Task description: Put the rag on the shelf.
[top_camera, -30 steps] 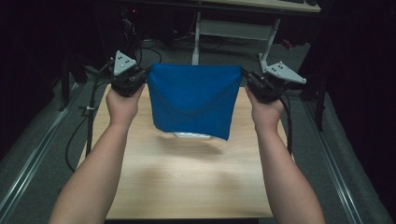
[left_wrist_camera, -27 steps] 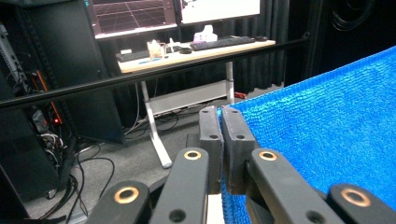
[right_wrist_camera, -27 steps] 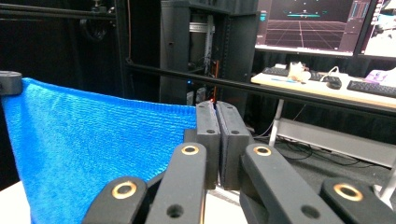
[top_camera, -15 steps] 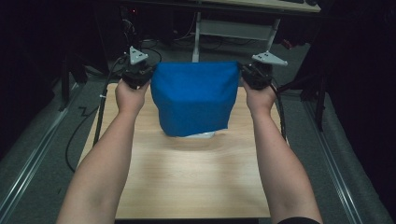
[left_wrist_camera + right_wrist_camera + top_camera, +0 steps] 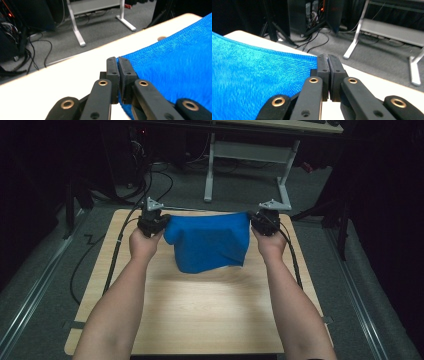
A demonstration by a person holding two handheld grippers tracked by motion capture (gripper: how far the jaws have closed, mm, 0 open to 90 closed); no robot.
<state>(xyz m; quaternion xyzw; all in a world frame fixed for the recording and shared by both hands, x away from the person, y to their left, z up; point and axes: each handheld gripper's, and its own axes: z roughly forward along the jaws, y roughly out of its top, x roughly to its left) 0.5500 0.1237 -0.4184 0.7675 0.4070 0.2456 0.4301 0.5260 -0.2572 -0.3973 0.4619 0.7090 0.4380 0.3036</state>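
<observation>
**A:** What's the layout looking like from your end?

**B:** Biggest thing first: the wooden table [image 5: 200,320], pale top, sits under both claws, with most of its bare surface on my side of them. Past the claws, off the far edge, I see grey floor, a white desk frame [image 5: 247,165] and some loose cables [image 5: 37,53].

**A:** And the cloth?

**B:** The blue cloth [image 5: 210,242] is stretched between the two claws, top edge running pretty much straight from one to the other. The rest of it hangs down below that line and drapes toward me, the lower edge uneven and wrinkled. I can't tell whether that bottom hem touches the table or just floats above it.

**A:** Claw state?

**B:** The left gripper [image 5: 117,65] has its jaws pressed nearly together with a corner of the cloth pinched in there; from its own camera the fabric spreads off to the right of the jaws. The right gripper [image 5: 328,62] is the same deal, clamped tight on the opposite corner, fabric spreading away to the left of its jaws. In the high view both sit near the far end of the table, each wrapped in a hand, left hand [image 5: 144,245] and right hand [image 5: 270,246], forearms running back toward me.
</observation>
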